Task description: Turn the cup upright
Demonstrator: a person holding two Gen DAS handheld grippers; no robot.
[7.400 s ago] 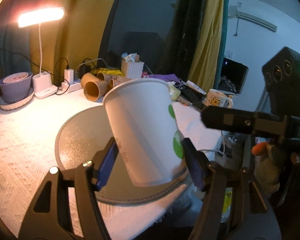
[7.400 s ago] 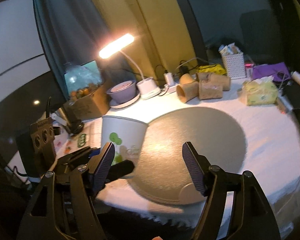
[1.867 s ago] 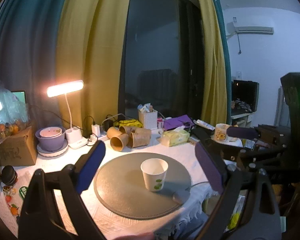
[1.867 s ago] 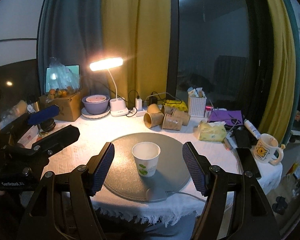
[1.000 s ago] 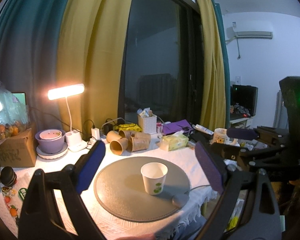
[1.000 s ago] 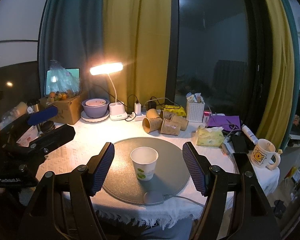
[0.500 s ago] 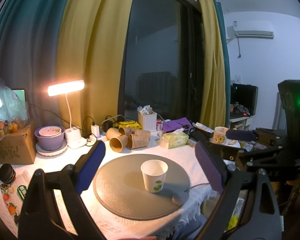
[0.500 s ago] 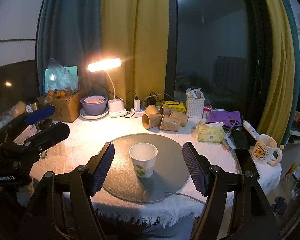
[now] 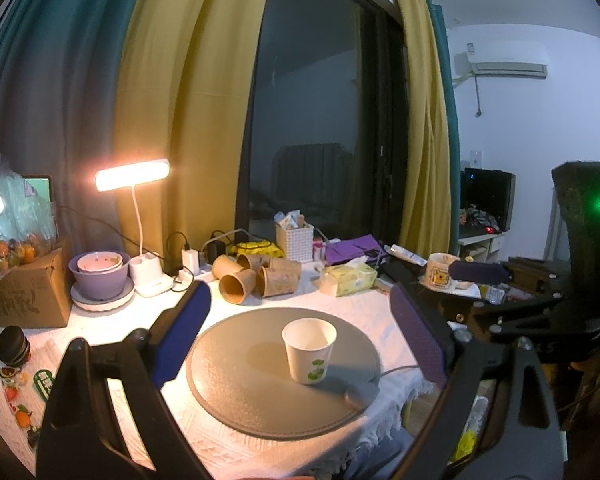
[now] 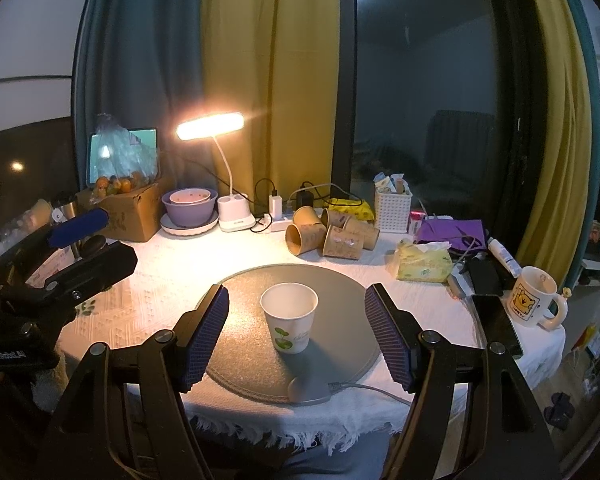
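Note:
A white paper cup (image 9: 309,350) with a green leaf print stands upright, mouth up, on a round grey mat (image 9: 236,384). It also shows in the right wrist view (image 10: 289,323) on the mat (image 10: 340,292). My left gripper (image 9: 300,338) is open and empty, held back from the table, well short of the cup. My right gripper (image 10: 298,338) is open and empty too, also back from the table edge. Each gripper shows at the edge of the other's view: the right gripper (image 9: 480,276), the left gripper (image 10: 80,236).
Several brown paper cups (image 10: 328,234) lie on their sides at the back. A lit desk lamp (image 10: 210,126), purple bowl (image 10: 188,206), cardboard box (image 10: 128,216), white basket (image 10: 393,202), tissue pack (image 10: 422,266), phone (image 10: 496,322) and yellow mug (image 10: 534,298) ring the white tablecloth.
The left gripper has let go of the cup, which now stands upright on the mat. Both grippers have drawn back from the table; over the last second they only drift slightly.

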